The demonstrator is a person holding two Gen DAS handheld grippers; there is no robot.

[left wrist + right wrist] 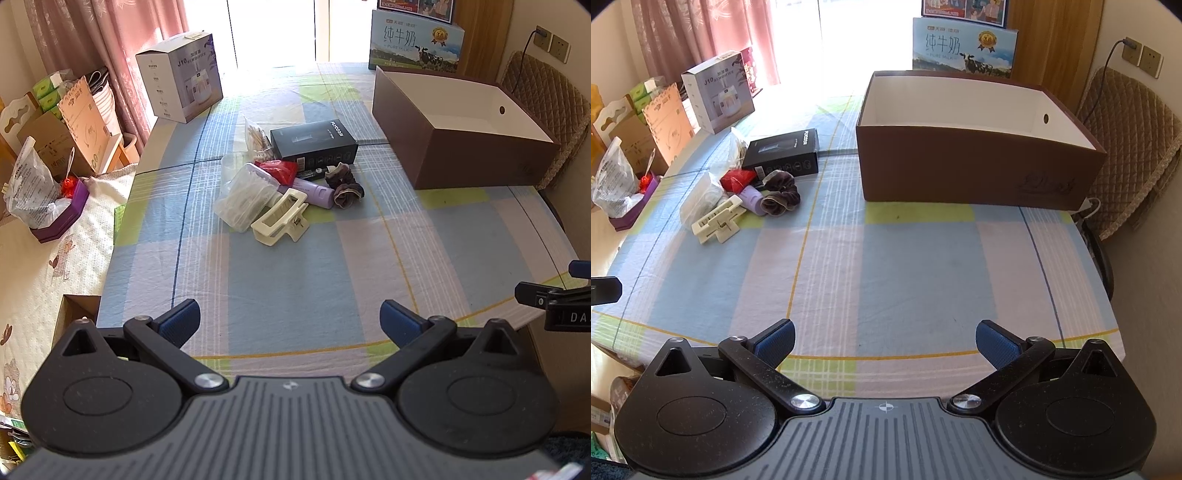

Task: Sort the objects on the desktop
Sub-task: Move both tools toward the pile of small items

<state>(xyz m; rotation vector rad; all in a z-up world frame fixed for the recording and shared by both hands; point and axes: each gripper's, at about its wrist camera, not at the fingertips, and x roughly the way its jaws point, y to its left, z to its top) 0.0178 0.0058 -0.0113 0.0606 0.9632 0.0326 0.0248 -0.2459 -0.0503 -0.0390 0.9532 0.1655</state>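
A heap of small items lies mid-table on the checked cloth: a cream hair claw (280, 217) (718, 221), a clear bag of cotton swabs (245, 195), a lilac tube (313, 192) (753, 198), a brown scrunchie (345, 184) (781, 192), a red packet (280, 170) (738, 180) and a black carton (314, 142) (783, 151). An open brown box (461, 147) (975, 173), white inside, stands to the right. My left gripper (290, 321) hangs open above the near cloth. My right gripper (884, 341) is open too, nothing between its fingers.
A white humidifier box (181, 77) (718, 92) stands at the far left of the table, a milk carton case (415, 42) (964, 46) behind the brown box. A quilted chair (1126, 147) sits at the right edge. Cardboard and bags (48, 162) crowd the left side.
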